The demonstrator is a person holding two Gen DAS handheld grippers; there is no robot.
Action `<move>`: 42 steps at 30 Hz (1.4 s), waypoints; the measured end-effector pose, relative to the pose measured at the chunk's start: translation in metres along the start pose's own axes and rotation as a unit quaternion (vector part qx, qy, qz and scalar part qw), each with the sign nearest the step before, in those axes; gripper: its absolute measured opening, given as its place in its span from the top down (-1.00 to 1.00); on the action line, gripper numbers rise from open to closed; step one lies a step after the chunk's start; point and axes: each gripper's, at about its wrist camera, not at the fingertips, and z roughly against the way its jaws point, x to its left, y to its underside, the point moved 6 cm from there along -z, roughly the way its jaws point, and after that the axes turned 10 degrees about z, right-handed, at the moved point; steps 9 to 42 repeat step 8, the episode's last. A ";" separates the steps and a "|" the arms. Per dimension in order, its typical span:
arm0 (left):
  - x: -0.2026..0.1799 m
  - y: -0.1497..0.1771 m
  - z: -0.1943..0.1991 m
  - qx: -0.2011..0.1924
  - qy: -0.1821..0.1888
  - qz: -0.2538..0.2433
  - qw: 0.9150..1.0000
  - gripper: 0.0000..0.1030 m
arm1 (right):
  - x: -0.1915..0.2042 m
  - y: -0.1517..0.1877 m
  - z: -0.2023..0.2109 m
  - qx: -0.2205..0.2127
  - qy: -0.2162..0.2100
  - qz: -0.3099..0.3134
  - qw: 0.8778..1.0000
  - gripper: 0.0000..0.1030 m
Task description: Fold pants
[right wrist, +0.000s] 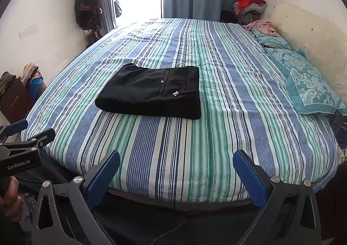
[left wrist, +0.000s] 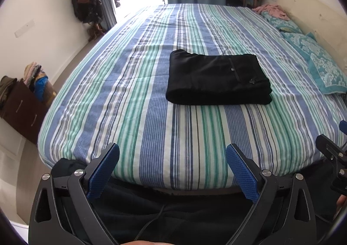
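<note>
Pants (left wrist: pixel 218 79) lie folded on bed (left wrist: pixel 151 136); both grippers (left wrist: pixel 172 171) (right wrist: pixel 176 176) held released, empty. Any further nudge risks the stack being unfolded.

One folded pair of black pants (left wrist: pixel 218 79) lies on one striped bed (left wrist: pixel 151 136), two teal pillows (left wrist: pixel 325 69) at three o'clock, two grippers, left (left wrist: pixel 172 158) and right (right wrist: pixel 176 163), at six.

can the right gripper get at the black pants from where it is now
Probably yes. The right gripper is open and empty at the near edge of the bed, and only bare striped sheet lies between it and the folded black pants. It would need to move forward and left.
</note>
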 end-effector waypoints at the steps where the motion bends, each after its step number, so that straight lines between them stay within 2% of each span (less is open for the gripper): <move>1: -0.001 0.000 0.000 0.000 0.001 0.000 1.000 -0.92 | 0.001 0.000 -0.001 0.001 0.000 0.001 1.000 -1.00; 7: -0.003 0.003 -0.002 0.012 0.022 0.003 1.000 -0.93 | 0.004 -0.001 0.002 -0.001 0.002 0.007 1.000 -1.00; 42: -0.004 0.003 -0.001 0.009 0.019 0.000 1.000 -0.93 | 0.004 -0.001 0.002 -0.001 0.001 0.008 1.000 -1.00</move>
